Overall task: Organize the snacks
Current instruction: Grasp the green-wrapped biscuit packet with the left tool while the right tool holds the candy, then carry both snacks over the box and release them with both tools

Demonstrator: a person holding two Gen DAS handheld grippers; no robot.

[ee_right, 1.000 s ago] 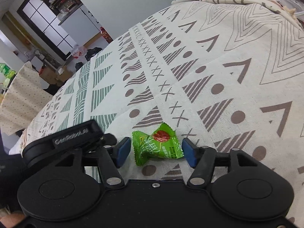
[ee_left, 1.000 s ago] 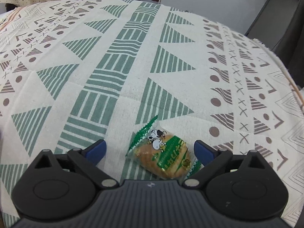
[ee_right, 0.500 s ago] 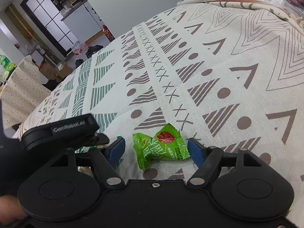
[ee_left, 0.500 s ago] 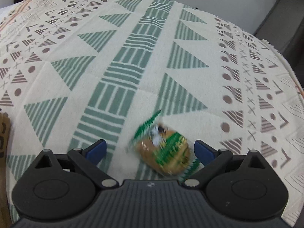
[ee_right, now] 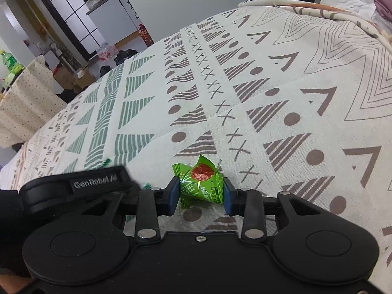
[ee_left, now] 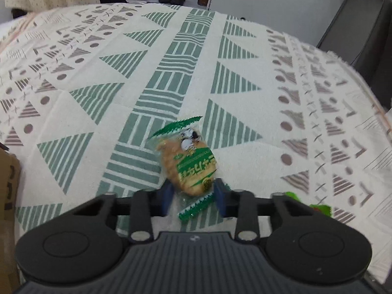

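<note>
While the left tool (ee_left: 193, 194) has just closed on the cracker pack (ee_left: 187, 163), the right tool (ee_right: 201, 193) has just closed on the green candy (ee_right: 202, 186), both low in frame.

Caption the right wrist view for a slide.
Right gripper, jaws just closed on a green candy, over the patterned cloth.
</note>
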